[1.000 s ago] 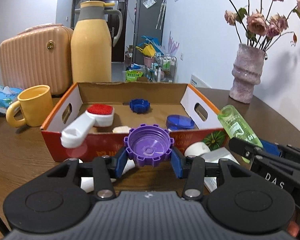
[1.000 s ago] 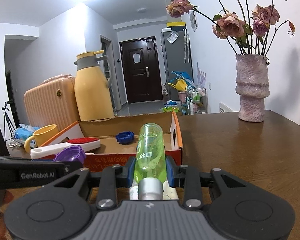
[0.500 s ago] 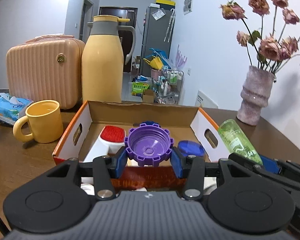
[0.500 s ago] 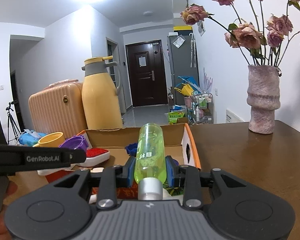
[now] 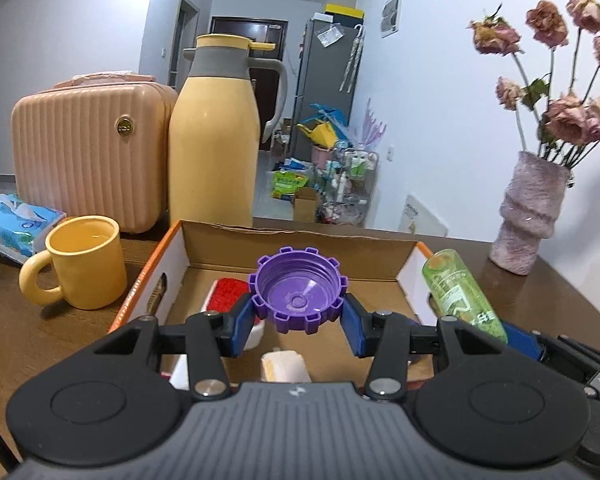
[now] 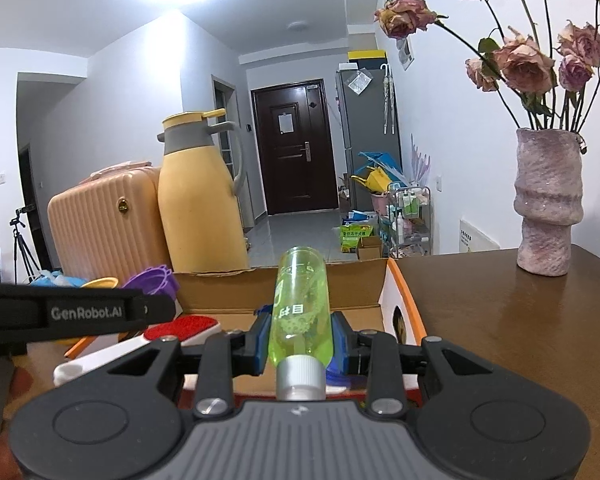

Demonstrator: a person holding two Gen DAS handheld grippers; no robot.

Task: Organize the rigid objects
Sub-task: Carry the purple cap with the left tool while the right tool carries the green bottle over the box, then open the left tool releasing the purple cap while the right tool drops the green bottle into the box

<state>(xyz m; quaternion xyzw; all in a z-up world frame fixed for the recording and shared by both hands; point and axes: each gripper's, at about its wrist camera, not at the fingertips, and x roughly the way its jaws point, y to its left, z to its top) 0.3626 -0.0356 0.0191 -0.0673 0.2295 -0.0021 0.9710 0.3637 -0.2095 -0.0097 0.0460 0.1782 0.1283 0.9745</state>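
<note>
My left gripper is shut on a purple notched cap, holding it hollow side up over the open cardboard box. My right gripper is shut on a clear green bottle with a silver cap toward the camera, held over the box's right part. The same green bottle shows at the right of the left wrist view. Inside the box lie a white brush with a red pad and a small cream block. The purple cap peeks over the left gripper's black body in the right wrist view.
A yellow mug, a tall yellow thermos, a pink ribbed case and a blue tissue pack stand left of and behind the box. A pink vase of dried roses stands on the brown table at the right.
Both grippers have risen and moved forward, from in front of the box's near wall to over its inside, each keeping its object. The box's front wall has dropped out of sight.
</note>
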